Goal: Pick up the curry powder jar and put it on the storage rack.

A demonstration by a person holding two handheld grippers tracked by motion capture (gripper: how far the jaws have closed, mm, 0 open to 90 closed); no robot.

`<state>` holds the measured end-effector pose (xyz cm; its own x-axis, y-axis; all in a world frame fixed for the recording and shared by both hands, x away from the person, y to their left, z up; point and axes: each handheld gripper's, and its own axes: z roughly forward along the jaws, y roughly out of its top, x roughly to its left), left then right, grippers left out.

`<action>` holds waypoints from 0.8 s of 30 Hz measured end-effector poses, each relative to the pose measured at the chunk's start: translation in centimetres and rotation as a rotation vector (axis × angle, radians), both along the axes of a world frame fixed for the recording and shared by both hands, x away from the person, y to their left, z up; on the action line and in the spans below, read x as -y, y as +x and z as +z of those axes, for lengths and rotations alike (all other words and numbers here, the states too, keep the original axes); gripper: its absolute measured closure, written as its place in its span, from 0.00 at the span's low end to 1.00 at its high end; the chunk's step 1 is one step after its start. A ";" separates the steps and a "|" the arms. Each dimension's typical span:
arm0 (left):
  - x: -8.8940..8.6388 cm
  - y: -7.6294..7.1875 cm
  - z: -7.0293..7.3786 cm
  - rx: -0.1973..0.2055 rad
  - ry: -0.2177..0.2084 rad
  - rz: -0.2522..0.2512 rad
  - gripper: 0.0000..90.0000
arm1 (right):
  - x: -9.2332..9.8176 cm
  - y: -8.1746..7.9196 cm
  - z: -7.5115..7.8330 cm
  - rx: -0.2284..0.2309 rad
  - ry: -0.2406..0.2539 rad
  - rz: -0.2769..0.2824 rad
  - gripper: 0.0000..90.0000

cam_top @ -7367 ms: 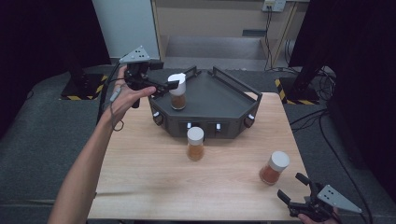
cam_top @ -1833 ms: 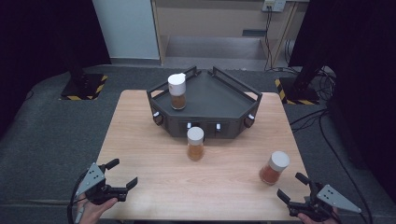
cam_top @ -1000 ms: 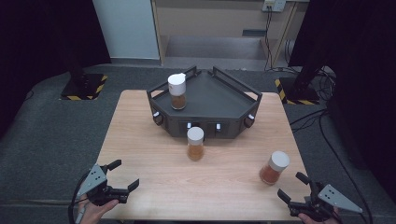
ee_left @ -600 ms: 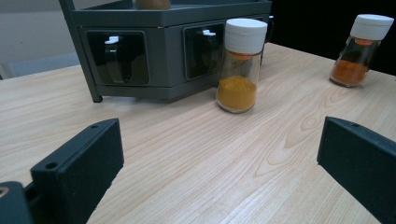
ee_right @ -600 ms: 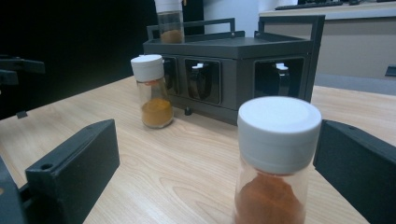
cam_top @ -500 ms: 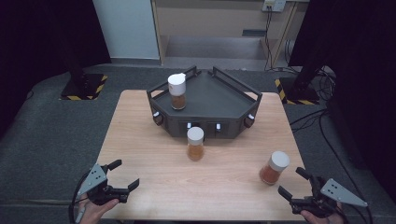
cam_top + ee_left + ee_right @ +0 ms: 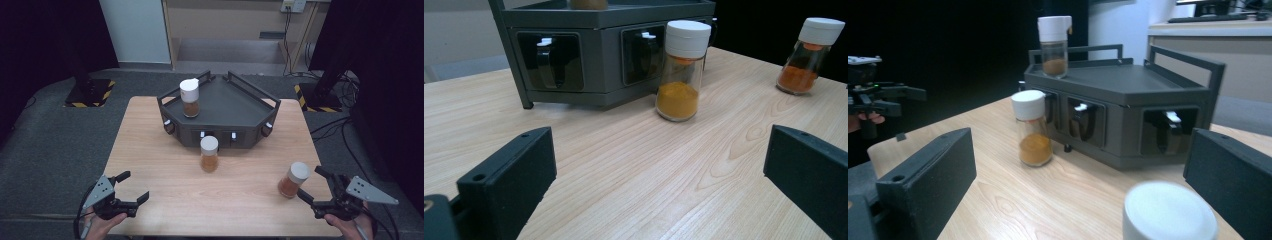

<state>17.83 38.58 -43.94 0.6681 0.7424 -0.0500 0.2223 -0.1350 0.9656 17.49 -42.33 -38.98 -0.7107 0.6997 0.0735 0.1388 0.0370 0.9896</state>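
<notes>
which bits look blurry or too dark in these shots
Right gripper view: the near jar's white cap is soft and out of focus between the open jaws, the middle jar slightly blurred. Left gripper view: that jar and the table grain are sharp. High view: surroundings beyond the table fall into darkness.

No readable text, label, brand or number anywhere. Spice jars [image 7: 209,154] bare of labels under plain white caps; dark rack [image 7: 218,110] unmarked. Only sign-like marking: yellow-and-black hazard stripes [image 7: 89,104] on the floor bases beside the table, without wording.
</notes>
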 end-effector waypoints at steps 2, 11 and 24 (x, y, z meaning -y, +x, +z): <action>0.0 0.0 0.0 0.000 -0.001 -0.001 0.00 | -0.2 0.6 0.6 -0.002 -0.011 0.023 0.01; -0.1 0.0 0.0 -0.002 -0.002 -0.006 0.00 | -0.9 3.5 2.3 -0.023 -0.030 0.120 0.01; -0.1 0.1 0.0 -0.006 -0.001 -0.006 0.00 | -3.0 6.6 3.6 -0.042 -0.063 0.191 0.01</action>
<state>17.90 38.67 -43.94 0.6722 0.7383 -0.0548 0.2272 -0.1353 0.9644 24.08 -39.38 -35.38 -0.8279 0.5570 0.0660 0.1641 0.1280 0.9781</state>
